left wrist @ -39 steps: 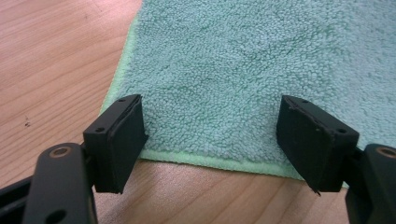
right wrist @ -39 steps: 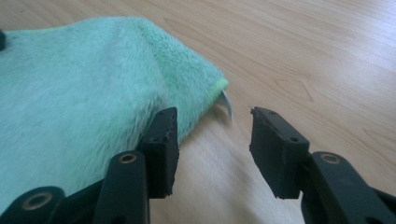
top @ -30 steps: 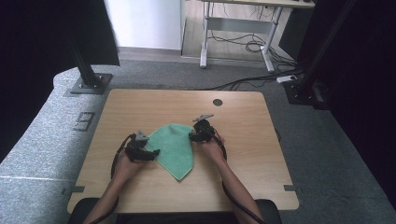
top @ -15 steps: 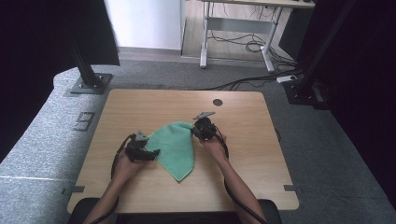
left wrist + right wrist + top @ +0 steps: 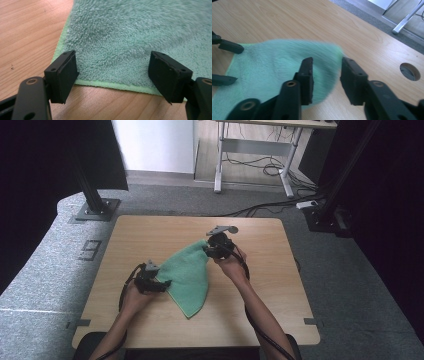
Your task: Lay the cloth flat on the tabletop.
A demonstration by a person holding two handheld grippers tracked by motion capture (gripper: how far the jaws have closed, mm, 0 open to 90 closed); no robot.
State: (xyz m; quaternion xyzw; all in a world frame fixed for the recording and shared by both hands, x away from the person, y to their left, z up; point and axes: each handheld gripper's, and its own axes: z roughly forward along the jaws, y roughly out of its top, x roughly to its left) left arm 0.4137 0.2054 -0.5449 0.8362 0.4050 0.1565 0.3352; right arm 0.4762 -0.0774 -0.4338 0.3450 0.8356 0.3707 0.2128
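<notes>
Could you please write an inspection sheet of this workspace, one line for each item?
Surface: light wooden table, with a round hole near its far edge.
Job's thing: green terry towel, lying crumpled on the table; its far corner is blurred in the right gripper view.
Clutter: nothing seen.
Grippers: left gripper open, fingers astride the towel's near hem; right gripper open at the towel's far corner, whether it touches cannot be told.
Cables: black cable loops from the left gripper; loose floor cables beyond the table.
Surroundings: grey carpet, black stand post, metal desk legs.
</notes>
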